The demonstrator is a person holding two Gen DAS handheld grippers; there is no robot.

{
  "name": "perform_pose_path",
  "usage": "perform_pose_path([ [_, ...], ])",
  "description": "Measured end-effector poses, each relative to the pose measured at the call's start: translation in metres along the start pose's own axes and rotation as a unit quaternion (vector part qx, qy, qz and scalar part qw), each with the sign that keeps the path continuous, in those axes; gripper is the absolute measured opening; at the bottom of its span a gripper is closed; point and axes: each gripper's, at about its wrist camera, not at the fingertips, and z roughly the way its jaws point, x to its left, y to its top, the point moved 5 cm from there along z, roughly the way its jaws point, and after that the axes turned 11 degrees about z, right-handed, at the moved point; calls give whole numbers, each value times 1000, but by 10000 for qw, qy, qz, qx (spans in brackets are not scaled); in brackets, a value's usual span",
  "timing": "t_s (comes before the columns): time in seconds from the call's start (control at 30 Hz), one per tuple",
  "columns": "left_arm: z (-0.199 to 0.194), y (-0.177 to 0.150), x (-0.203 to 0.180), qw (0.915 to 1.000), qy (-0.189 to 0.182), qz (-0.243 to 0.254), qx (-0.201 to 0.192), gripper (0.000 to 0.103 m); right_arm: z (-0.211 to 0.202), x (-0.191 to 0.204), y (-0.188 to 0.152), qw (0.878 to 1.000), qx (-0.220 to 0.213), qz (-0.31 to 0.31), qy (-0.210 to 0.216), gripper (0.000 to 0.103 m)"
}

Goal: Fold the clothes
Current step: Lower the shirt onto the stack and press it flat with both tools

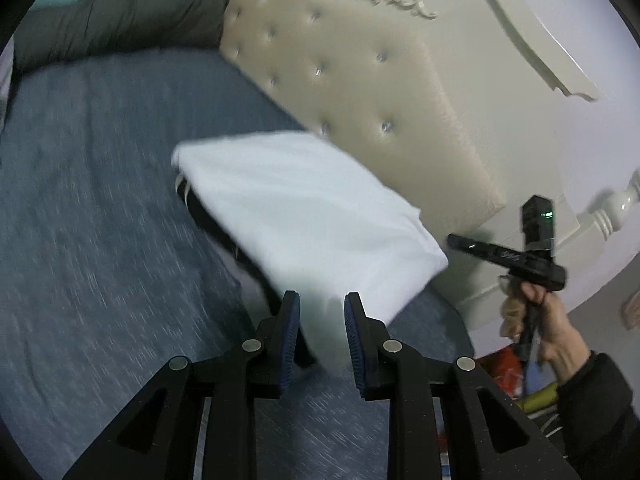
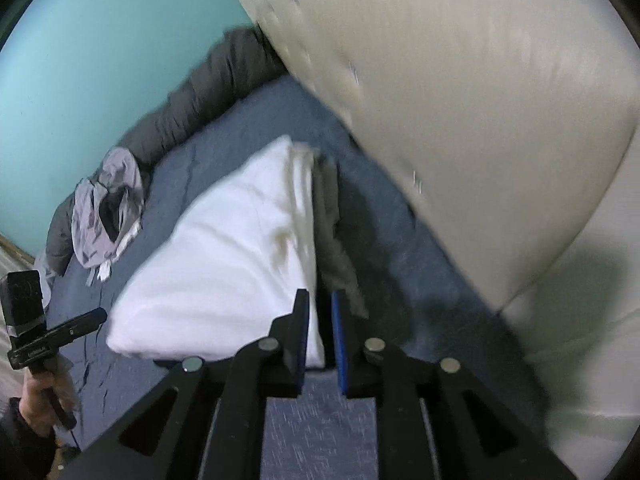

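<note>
Folded white cotton garment (image 1: pixel 304 216) lies on blue-grey bed sheet (image 1: pixel 100 200), just beside cream tufted headboard (image 1: pixel 360 80), over dark garment. Left tongs (image 1: pixel 322 320) spread, empty, near white edge. Right tongs (image 2: pixel 320 320) narrowly parted, whether pinching white corner unclear. Advice: square edges, press stack flat, avoid dragging.

You see a soft white folded cloth (image 1: pixel 304 208) on a blue bed sheet (image 1: pixel 92 208) that looks a bit rough. The headboard (image 1: pixel 360 92) is cream padding with shiny buttons. Your left gripper (image 1: pixel 322 312) is matt black plastic with round metal pins.
</note>
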Motion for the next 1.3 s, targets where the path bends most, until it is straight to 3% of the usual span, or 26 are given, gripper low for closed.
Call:
perform_pose_path([
  [0.13,15,10,-8,9999,33,155,37,25,-9,34,9,9981,-411,-371,265,11],
  [0.27,31,6,-15,9994,95,294,145,25,17,55,3,9974,-210,-593,360,11],
  [0.47,45,-15,-16,9988,180,368,284,25,53,20,-17,9997,20,-188,-127,11],
  [0.5,46,-17,-16,9987,183,390,281,25,56,12,-19,9998,21,-79,-194,6],
  [0.57,47,-22,-17,9985,189,436,276,25,55,-5,-18,9992,-81,193,-341,7],
  [0.67,47,-22,-18,9983,209,478,265,25,40,-16,-9,9976,-420,524,-184,7],
  [0.77,47,-21,-19,9980,198,531,283,25,27,3,4,9969,-701,301,180,7],
  [0.87,47,-21,-20,9978,217,561,286,25,34,26,12,9978,-575,28,331,9],
  [1.03,47,-22,-20,9978,198,561,283,25,70,33,15,9991,-29,-277,-313,23],
  [1.17,46,-23,-21,9979,170,565,267,25,83,24,14,9987,132,-194,-445,22],
  [1.2,46,-23,-21,9979,167,573,258,25,84,22,14,9987,107,-183,-461,13],
  [1.3,47,-23,-23,9978,145,609,235,25,86,18,13,9986,31,-149,-507,7],
])
